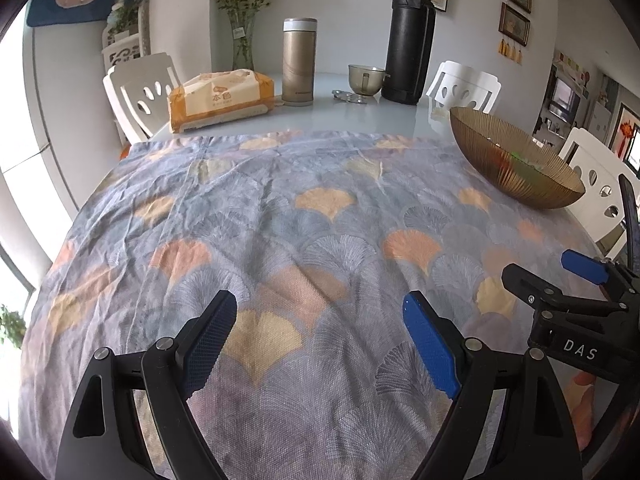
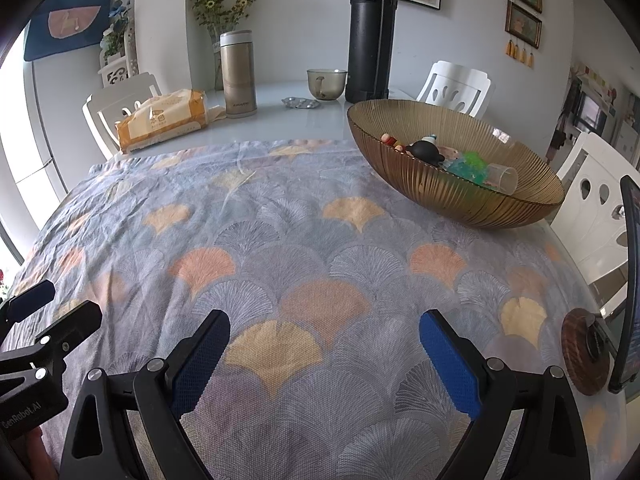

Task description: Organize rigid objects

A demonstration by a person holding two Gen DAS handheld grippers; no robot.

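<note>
In the left wrist view, the left hand-held gripper [image 1: 320,344] fills the bottom of the frame, its blue-padded fingers spread wide with only the patterned cloth [image 1: 280,220] between them, grasping nothing. The right hand-held gripper [image 2: 324,360] sits likewise at the bottom of the right wrist view, released, its two blue pads well apart over bare cloth.

The amber ribbed glass bowl [image 2: 460,196] stands at the upper right of the right wrist view, on the far right edge of the cloth. Inside it lie the small rigid objects: a black rounded toy [image 2: 424,150], a green and teal piece [image 2: 470,164], a clear plastic cup [image 2: 505,178] on its side, and a small red and tan item [image 2: 390,140] near the back rim. Just how they touch is hard to tell.

Beyond the cloth, on the bare white surface [image 2: 280,120] at the upper centre, stand a tall black flask [image 2: 370,36], a gold thermos [image 2: 239,74], a glass cup [image 2: 326,84] and an orange tissue pack [image 2: 162,120]. A round brown coaster-like disc [image 2: 584,350] lies at the lower right.
</note>
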